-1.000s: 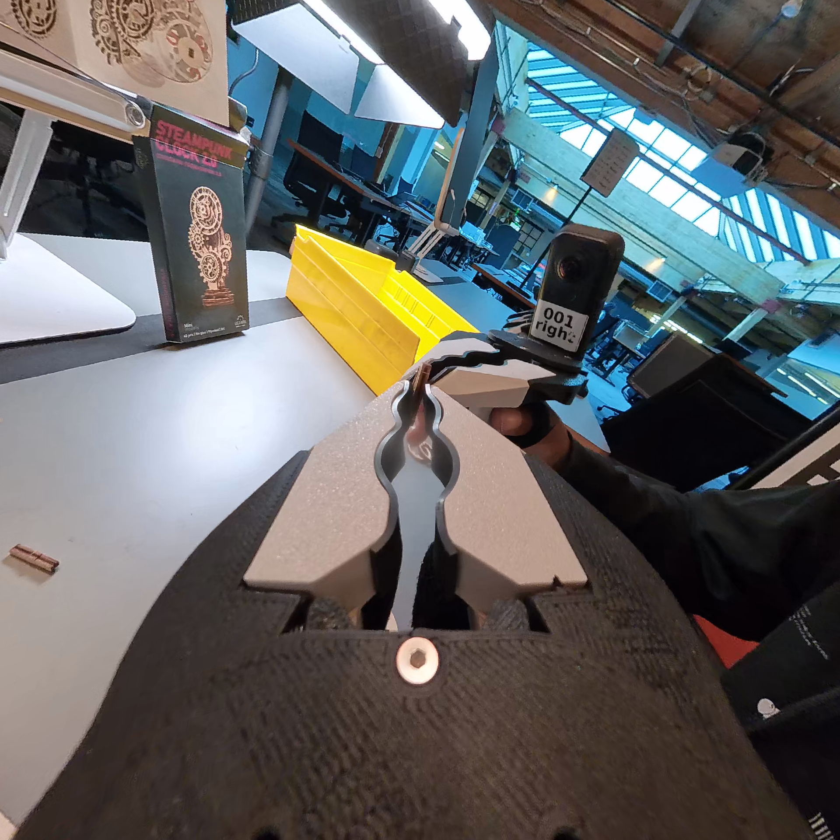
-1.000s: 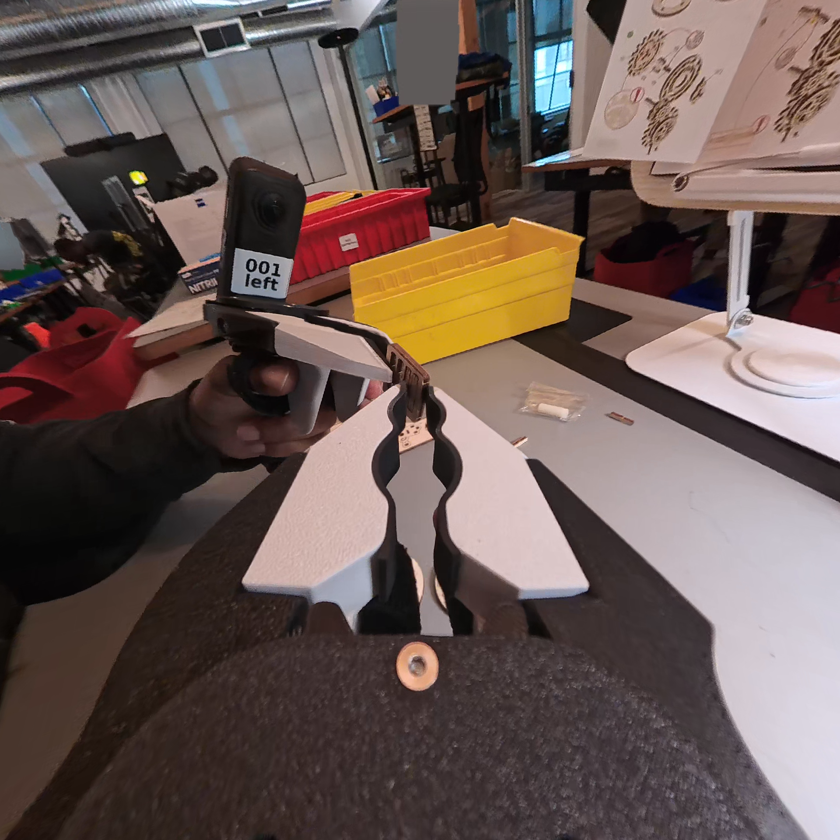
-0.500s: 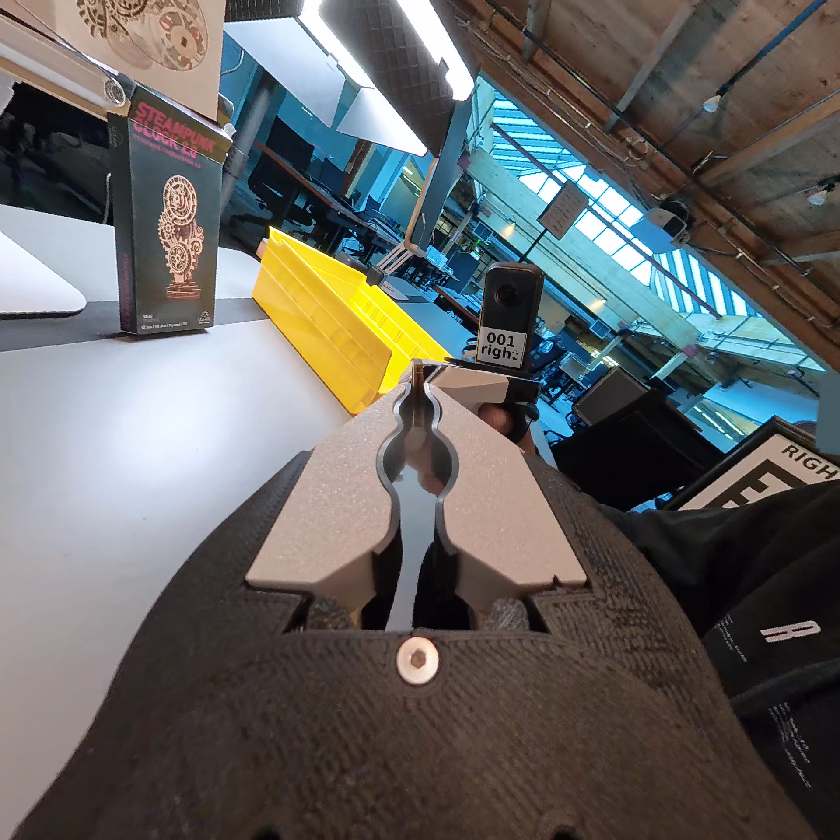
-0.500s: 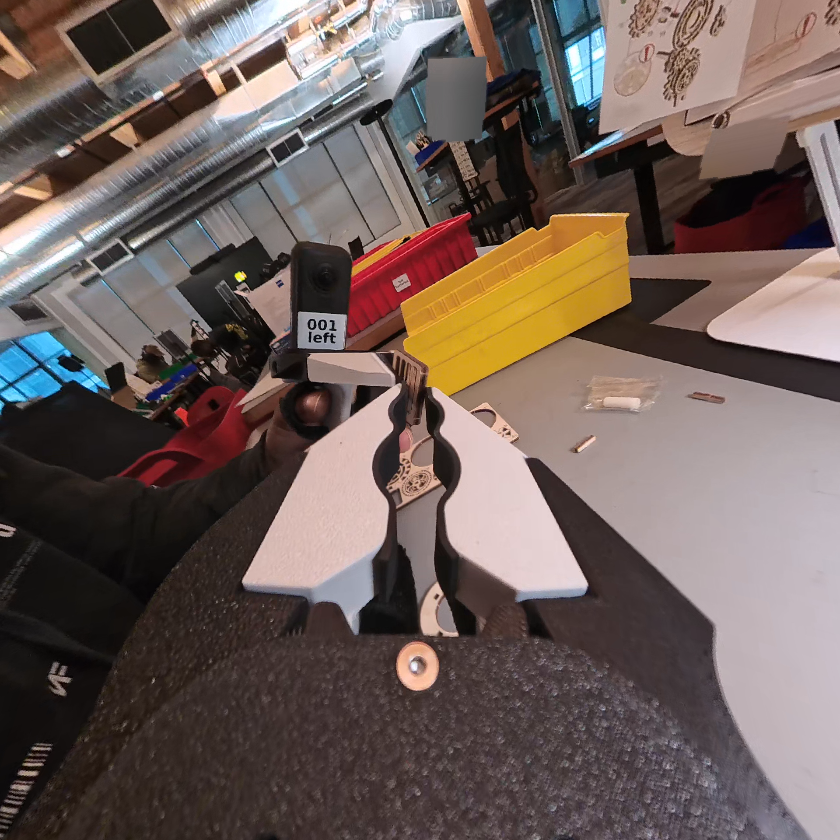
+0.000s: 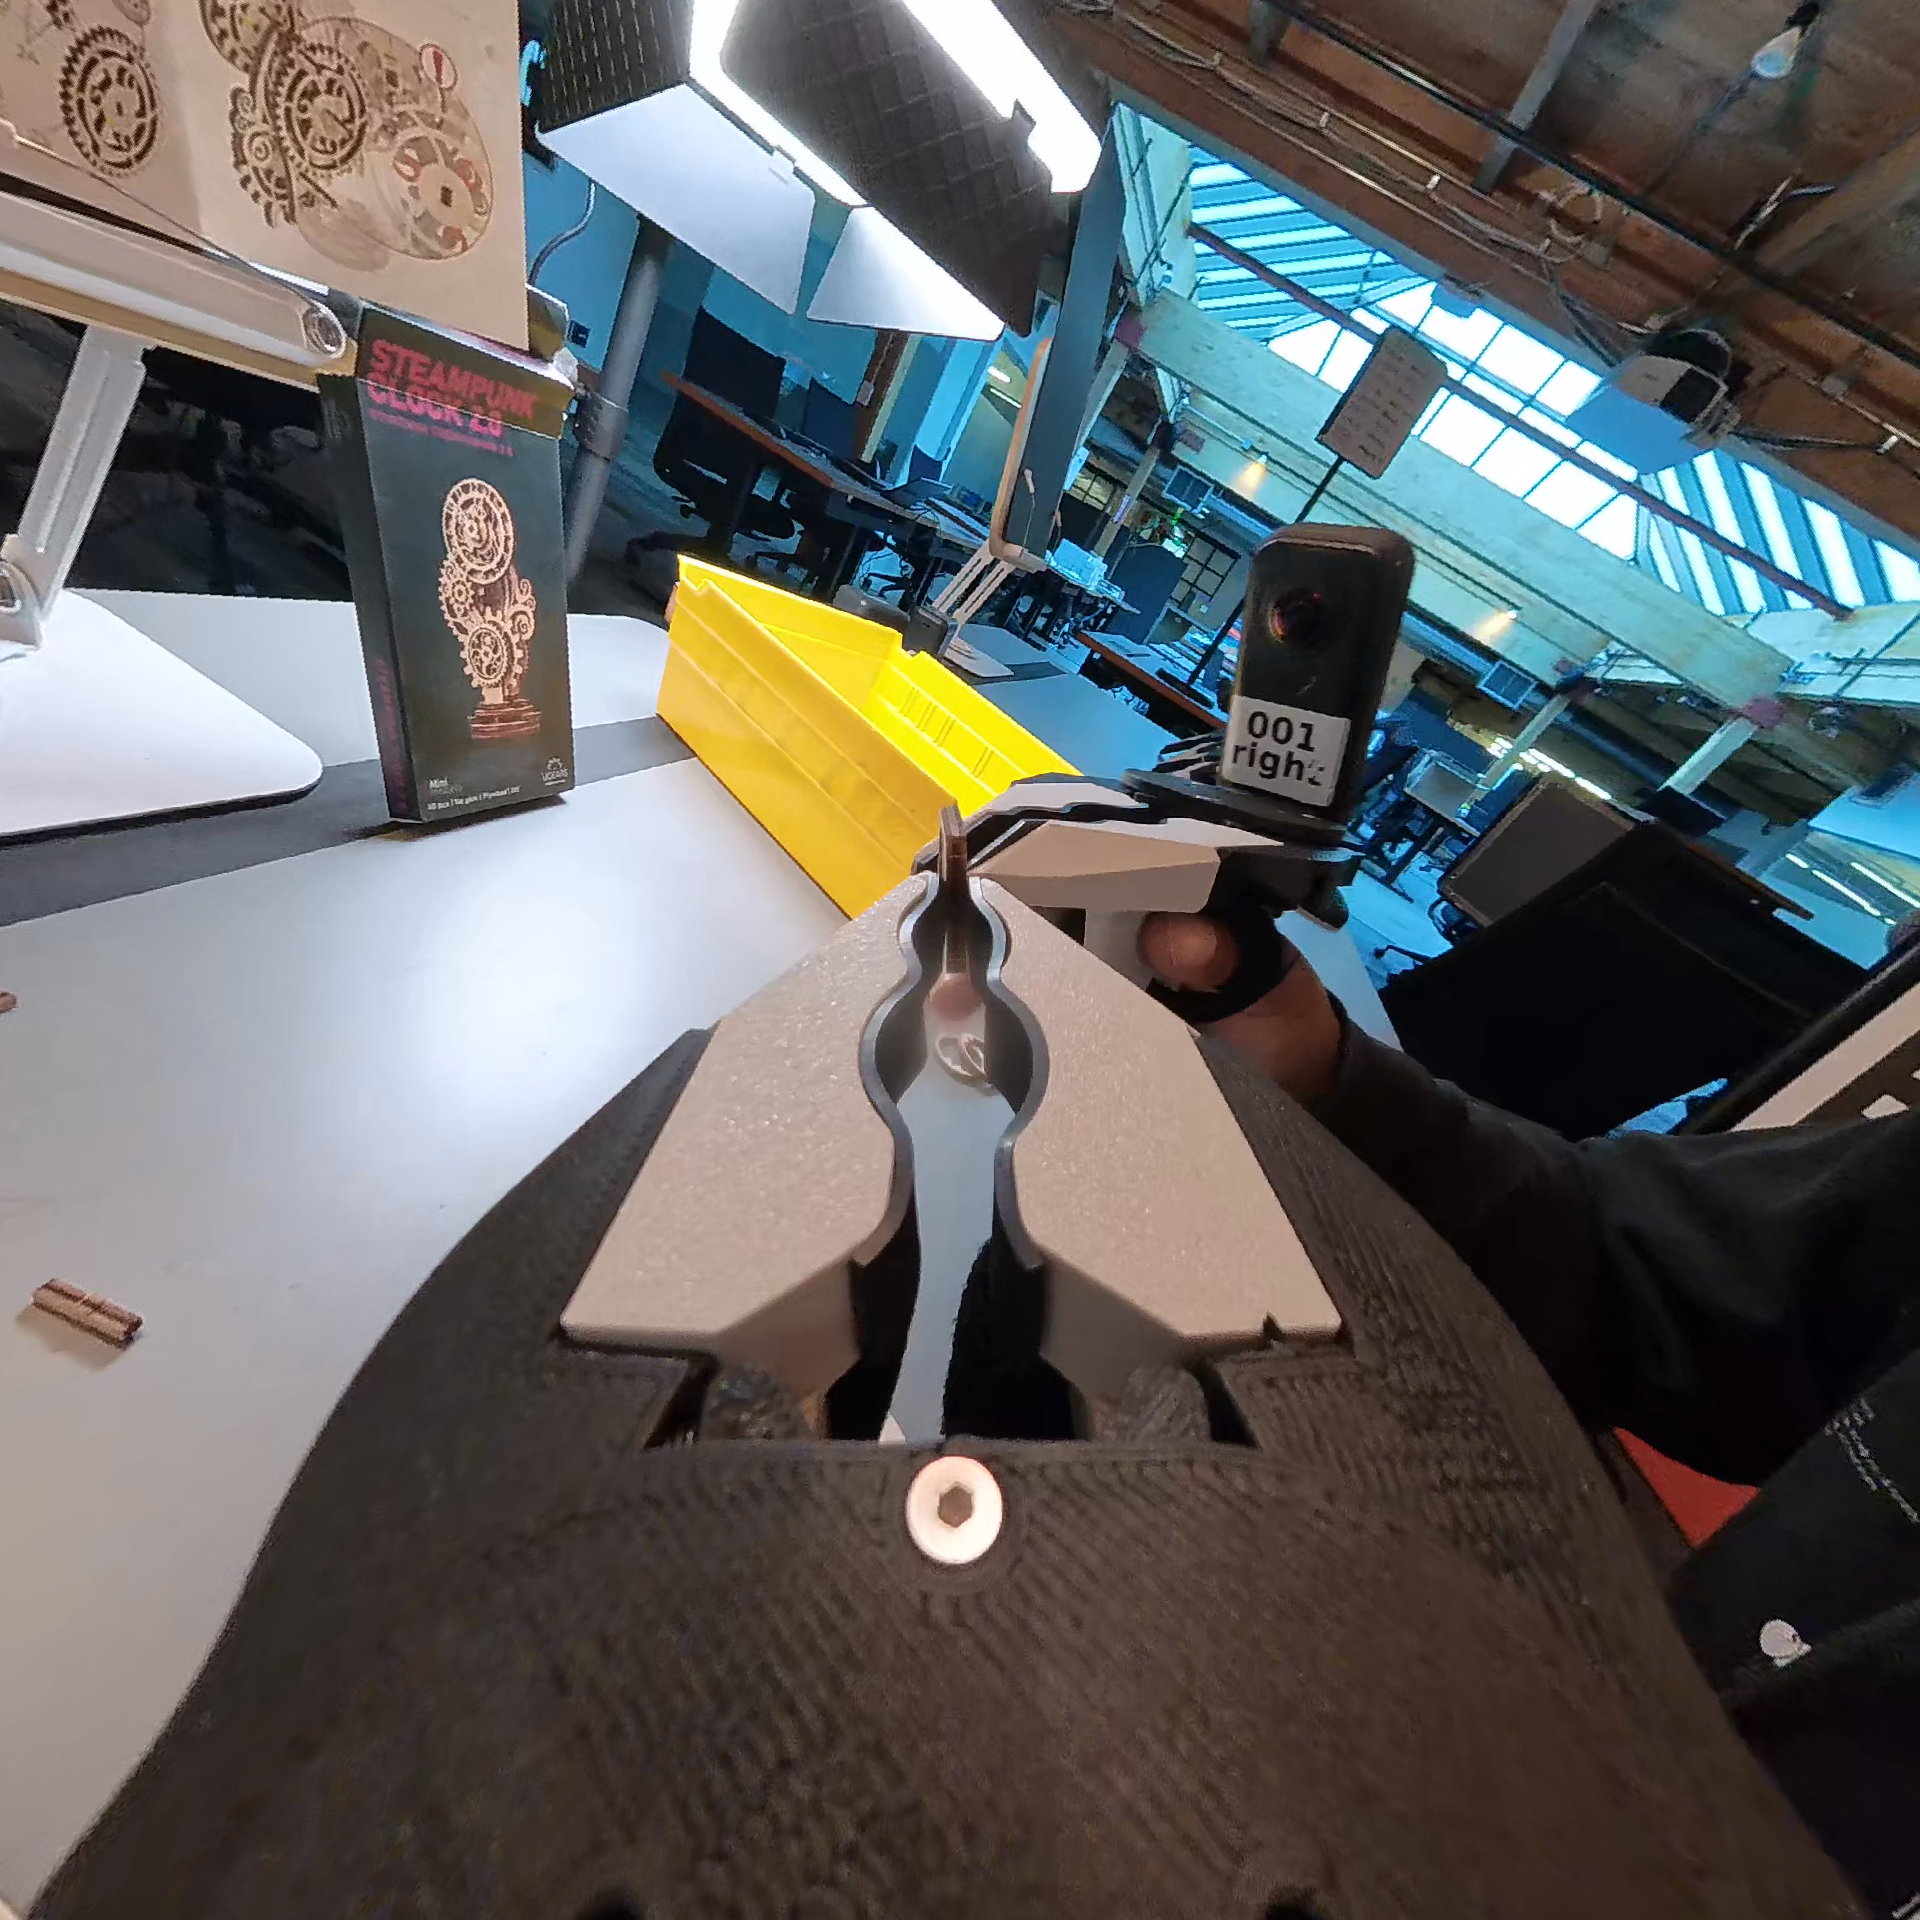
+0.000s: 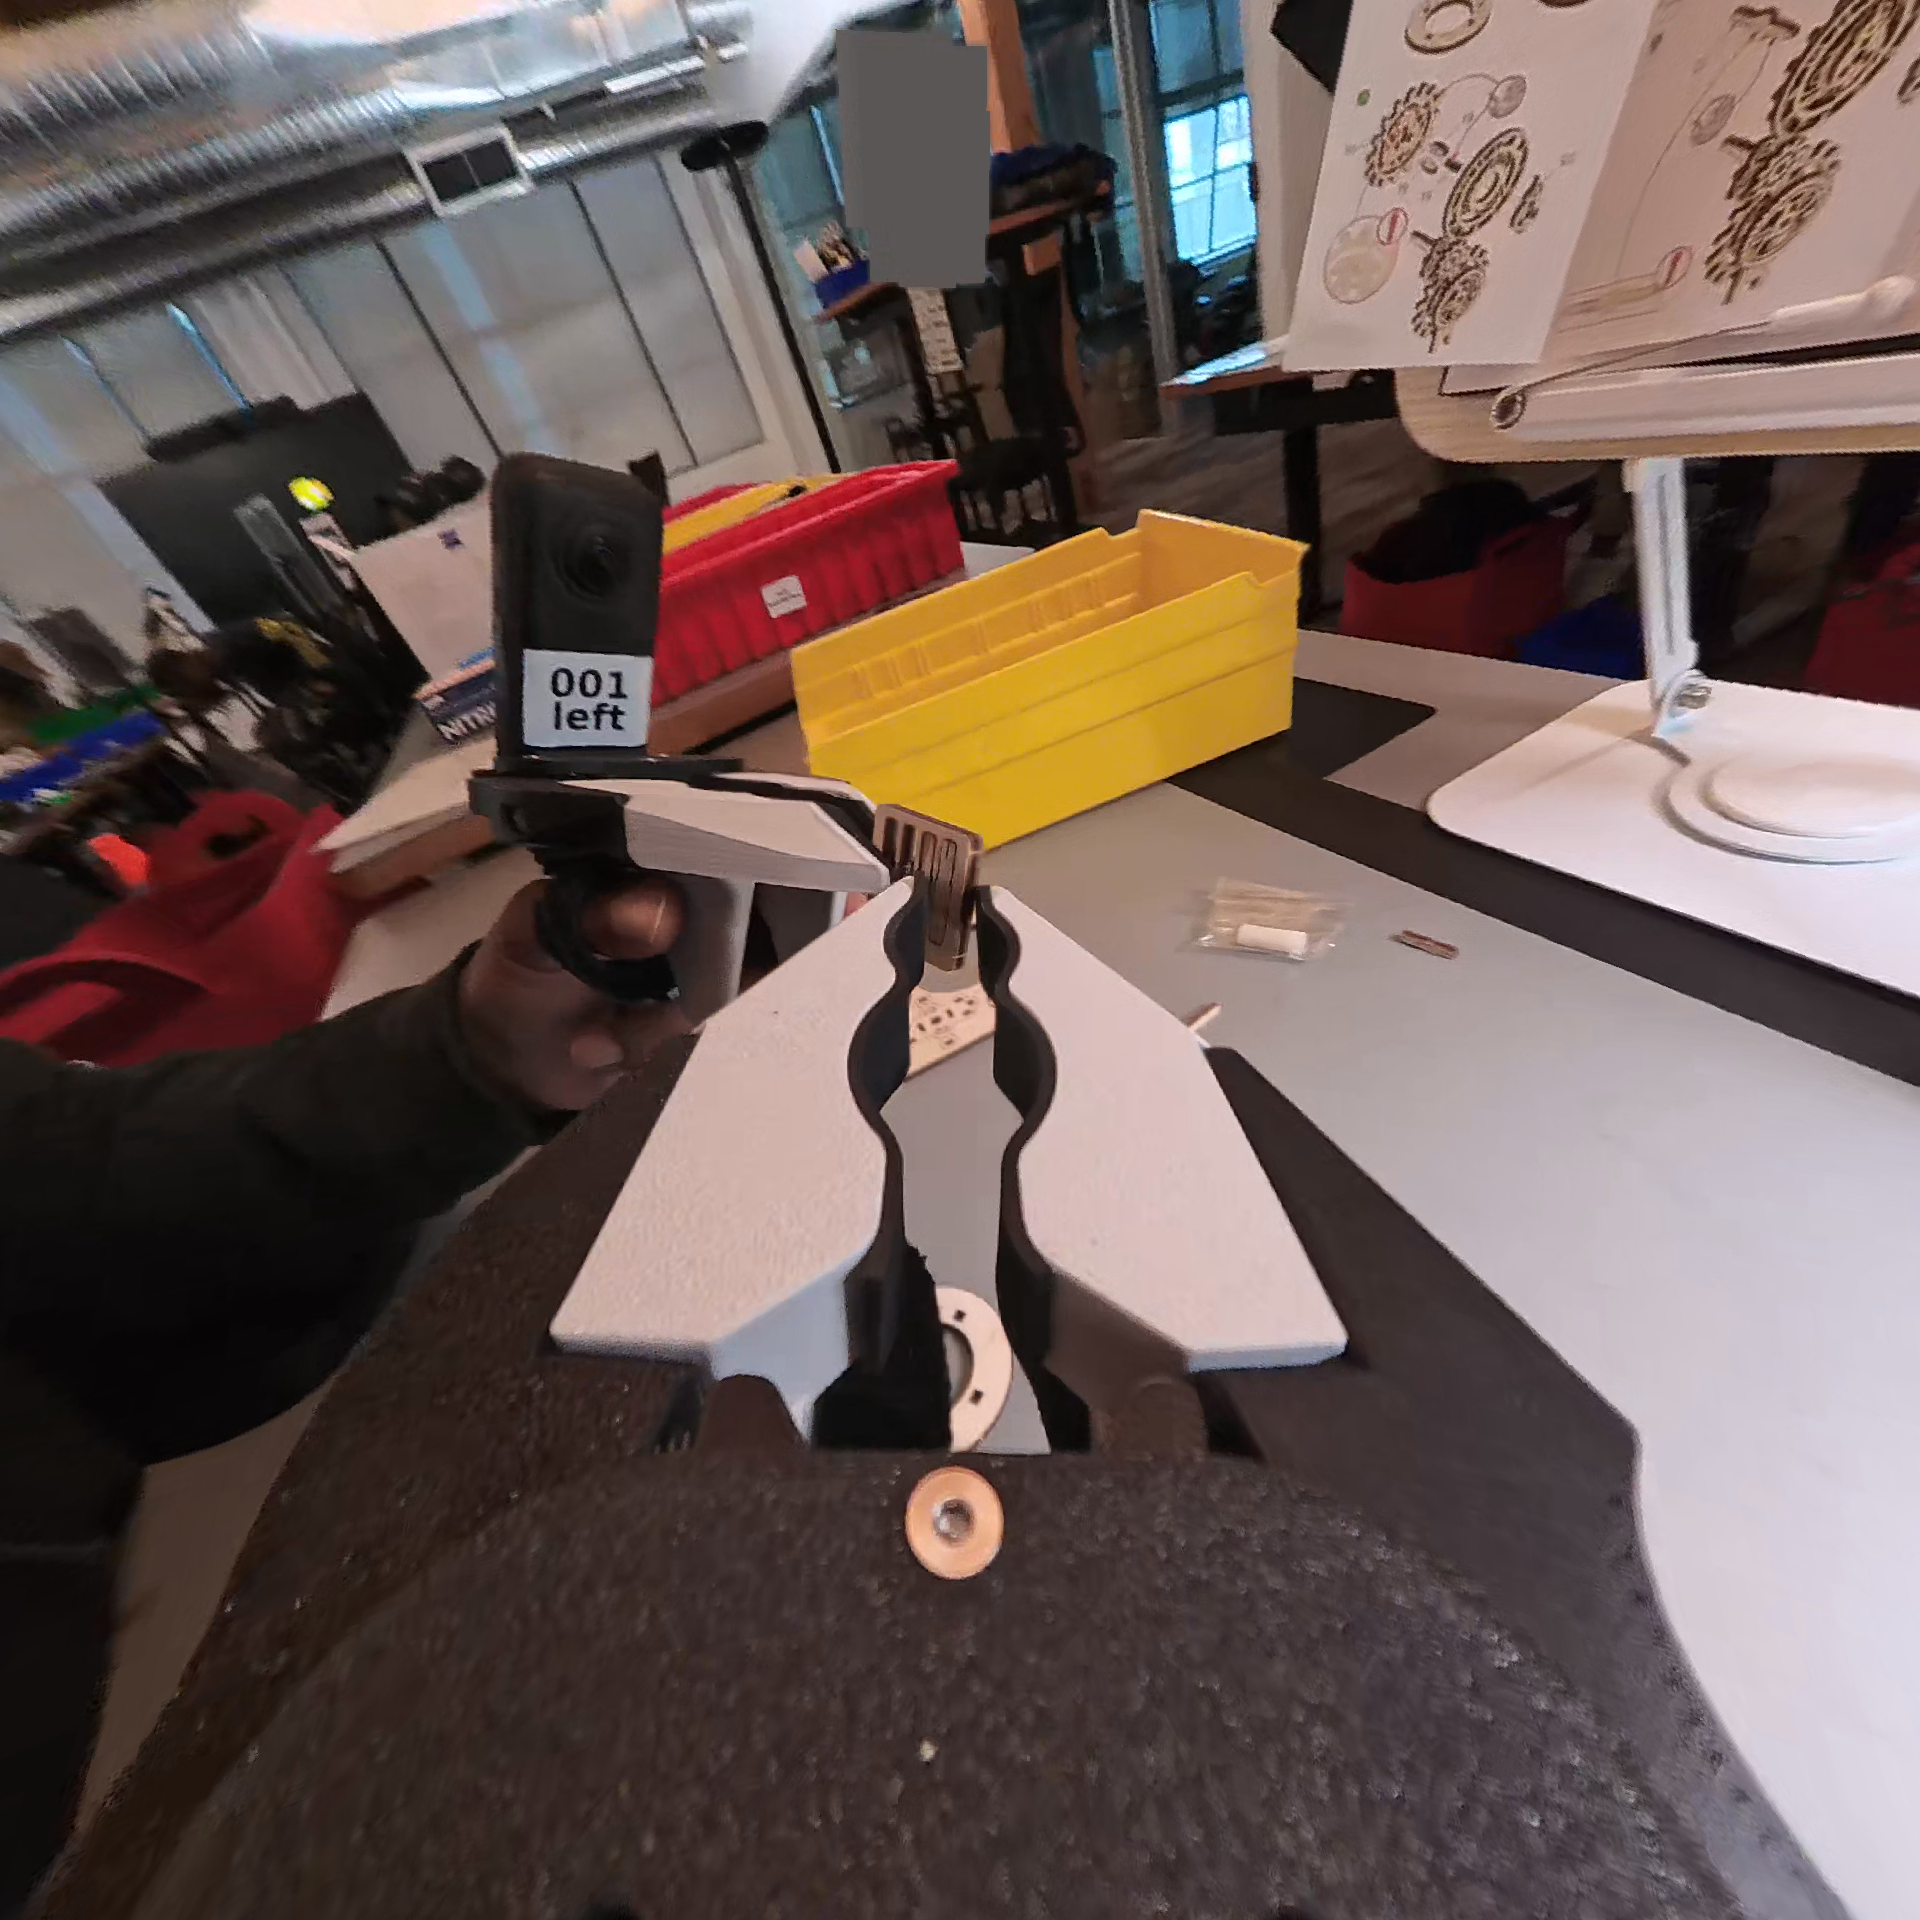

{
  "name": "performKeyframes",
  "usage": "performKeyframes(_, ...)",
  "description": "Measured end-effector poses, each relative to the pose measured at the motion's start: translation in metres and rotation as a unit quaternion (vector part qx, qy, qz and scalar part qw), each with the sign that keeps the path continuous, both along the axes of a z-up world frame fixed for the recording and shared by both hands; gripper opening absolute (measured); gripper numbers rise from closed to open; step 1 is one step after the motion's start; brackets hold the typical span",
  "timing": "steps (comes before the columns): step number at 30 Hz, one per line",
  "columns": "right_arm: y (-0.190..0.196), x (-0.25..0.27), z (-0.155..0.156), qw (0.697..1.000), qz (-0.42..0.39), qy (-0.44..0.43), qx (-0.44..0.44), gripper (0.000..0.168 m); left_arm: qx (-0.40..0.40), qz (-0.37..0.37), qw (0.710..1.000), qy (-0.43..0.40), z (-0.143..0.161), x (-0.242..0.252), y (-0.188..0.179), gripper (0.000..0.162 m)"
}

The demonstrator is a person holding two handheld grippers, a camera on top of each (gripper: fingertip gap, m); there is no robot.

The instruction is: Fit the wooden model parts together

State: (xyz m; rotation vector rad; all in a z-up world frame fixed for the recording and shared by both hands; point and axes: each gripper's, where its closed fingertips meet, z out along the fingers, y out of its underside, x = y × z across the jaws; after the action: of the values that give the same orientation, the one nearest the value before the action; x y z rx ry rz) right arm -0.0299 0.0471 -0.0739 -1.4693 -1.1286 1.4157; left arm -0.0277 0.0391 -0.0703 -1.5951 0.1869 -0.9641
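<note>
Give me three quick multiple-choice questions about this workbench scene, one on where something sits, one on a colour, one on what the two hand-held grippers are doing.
1. Where does the dark model-kit box stand?
A. Inside the bin
B. Upright on the table, left of the bin
C. Flat under the lamp

2. What colour is the nearest storage bin?
A. Yellow
B. Green
C. White

3. What state are the left gripper and right gripper in?
A. Both wide open
B. Both lying on the table
C. Tips meeting at a slotted wooden part held off the table

Answers: 1 B, the left wrist view shows it standing beside the bin. 2 A, both views show yellow walls. 3 C, the part sits where both tips meet.
</note>
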Motion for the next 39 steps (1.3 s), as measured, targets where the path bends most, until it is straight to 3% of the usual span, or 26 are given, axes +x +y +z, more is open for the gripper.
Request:
performKeyframes(9,-0.002,0.002,0.008,0.998,0.022,0.032,-0.039,0.005,0.014,-0.014,1.000,-0.003,0.006,0.004,-0.004,0.001)
performKeyframes(15,0.000,0.001,0.004,0.999,-0.024,-0.001,0.044,0.005,0.022,0.006,0.999,0.038,0.001,0.004,-0.003,0.002)
performKeyframes(18,0.001,-0.001,0.005,0.995,-0.049,-0.003,0.092,0.006,0.013,0.002,1.000,0.013,0.001,0.001,-0.002,0.001)
performKeyframes(22,0.000,-0.002,0.000,1.000,-0.004,0.009,0.007,0.009,0.007,-0.001,1.000,-0.017,0.002,-0.002,0.000,0.001)
performKeyframes(28,-0.004,-0.001,-0.003,0.998,0.034,0.015,-0.051,0.007,0.009,-0.011,0.999,-0.036,0.004,0.000,-0.002,0.001)
performKeyframes(34,-0.002,-0.002,-0.007,1.000,0.007,0.005,0.007,0.006,0.009,-0.012,0.999,-0.031,0.003,0.002,-0.002,0.002)
performKeyframes(39,-0.006,-0.003,0.006,0.997,-0.007,0.068,0.020,0.007,0.023,-0.012,0.999,-0.038,0.011,-0.003,-0.004,0.001)
